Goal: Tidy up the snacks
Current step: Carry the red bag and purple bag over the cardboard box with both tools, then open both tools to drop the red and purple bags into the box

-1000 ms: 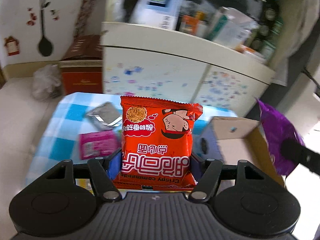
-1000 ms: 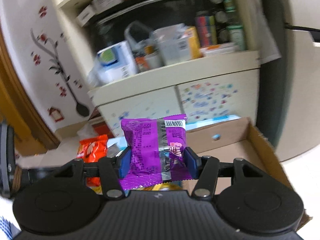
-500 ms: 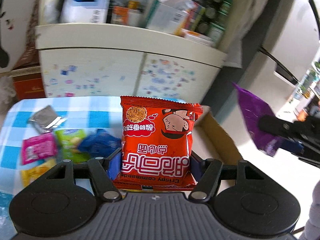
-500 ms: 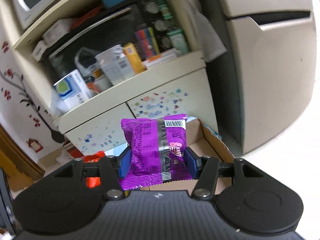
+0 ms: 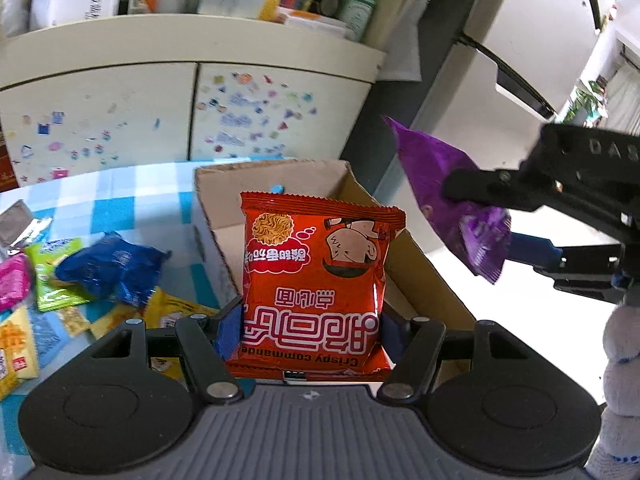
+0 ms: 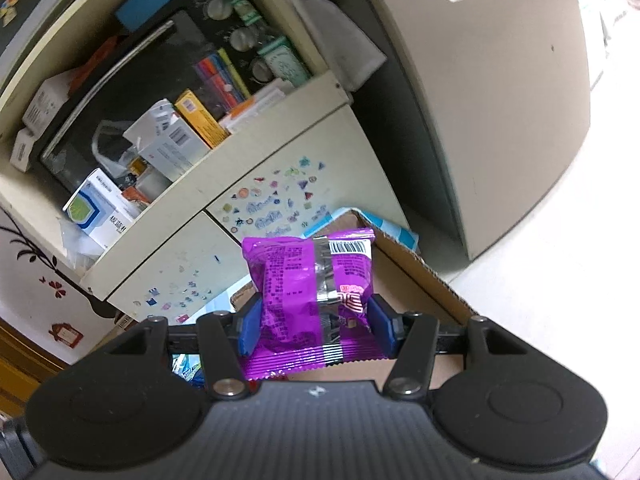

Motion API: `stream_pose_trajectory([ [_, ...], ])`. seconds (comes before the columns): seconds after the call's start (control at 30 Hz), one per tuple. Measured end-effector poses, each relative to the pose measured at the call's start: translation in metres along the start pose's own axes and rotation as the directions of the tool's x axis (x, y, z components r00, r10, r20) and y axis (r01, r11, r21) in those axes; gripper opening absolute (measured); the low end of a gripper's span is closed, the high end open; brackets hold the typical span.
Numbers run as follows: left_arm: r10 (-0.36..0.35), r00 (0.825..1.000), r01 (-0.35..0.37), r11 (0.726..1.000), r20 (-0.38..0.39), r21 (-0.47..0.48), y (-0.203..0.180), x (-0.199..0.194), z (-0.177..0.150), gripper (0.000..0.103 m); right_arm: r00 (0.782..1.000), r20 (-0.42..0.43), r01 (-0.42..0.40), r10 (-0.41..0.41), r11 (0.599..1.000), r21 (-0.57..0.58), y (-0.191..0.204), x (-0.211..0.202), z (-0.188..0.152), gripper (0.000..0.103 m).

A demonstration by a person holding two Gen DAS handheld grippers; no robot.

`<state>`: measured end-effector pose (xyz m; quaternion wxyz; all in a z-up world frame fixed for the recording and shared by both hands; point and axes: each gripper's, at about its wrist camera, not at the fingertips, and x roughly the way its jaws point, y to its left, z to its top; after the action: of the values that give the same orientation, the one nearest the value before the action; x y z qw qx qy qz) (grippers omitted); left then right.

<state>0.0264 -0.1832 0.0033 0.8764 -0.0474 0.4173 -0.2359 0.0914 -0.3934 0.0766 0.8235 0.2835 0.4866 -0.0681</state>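
Observation:
My left gripper (image 5: 308, 330) is shut on a red crispy noodle snack bag (image 5: 318, 276) and holds it over the open cardboard box (image 5: 424, 280). My right gripper (image 6: 314, 326) is shut on a purple snack bag (image 6: 310, 288), held above the same box (image 6: 420, 276). In the left wrist view the purple bag (image 5: 448, 188) and the right gripper (image 5: 476, 216) hang to the right of the box. Loose snacks lie on the checked cloth, among them a blue packet (image 5: 112, 268), a green packet (image 5: 52, 280) and a pink packet (image 5: 14, 280).
A cream cabinet with stickers (image 5: 192, 108) stands behind the table, its shelf crowded with boxes and bottles (image 6: 168, 136). A beige appliance (image 6: 500, 92) stands to the right over pale floor. A silver packet (image 5: 18, 224) lies at the cloth's left.
Both grippers have swung to the right with their bags. The red bag now sits over the box; the purple bag has tilted and moved past the box's right side.

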Motion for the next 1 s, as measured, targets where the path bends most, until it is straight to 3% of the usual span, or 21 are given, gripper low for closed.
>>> stream_pose_trajectory([
  [0.17,-0.012,1.0,0.012,1.0,-0.019,0.017,-0.007,0.01,-0.005,0.072,1.0,-0.005,0.025,-0.025,0.999,0.021,-0.003,0.003,-0.001,0.057],
  [0.4,-0.017,1.0,0.017,0.999,0.008,0.035,-0.011,0.007,-0.007,0.095,0.998,-0.006,0.065,-0.065,0.996,0.058,-0.01,0.007,0.001,0.066],
  [0.6,-0.014,0.999,0.014,1.0,0.043,-0.021,0.001,-0.014,0.006,0.096,0.999,0.004,0.049,-0.049,0.998,0.044,-0.008,0.007,0.001,0.07],
  [1.0,0.153,0.984,-0.138,0.979,0.095,-0.148,0.058,-0.046,0.023,0.096,0.999,0.002,-0.054,0.055,0.988,-0.145,0.025,0.01,-0.013,0.071],
])
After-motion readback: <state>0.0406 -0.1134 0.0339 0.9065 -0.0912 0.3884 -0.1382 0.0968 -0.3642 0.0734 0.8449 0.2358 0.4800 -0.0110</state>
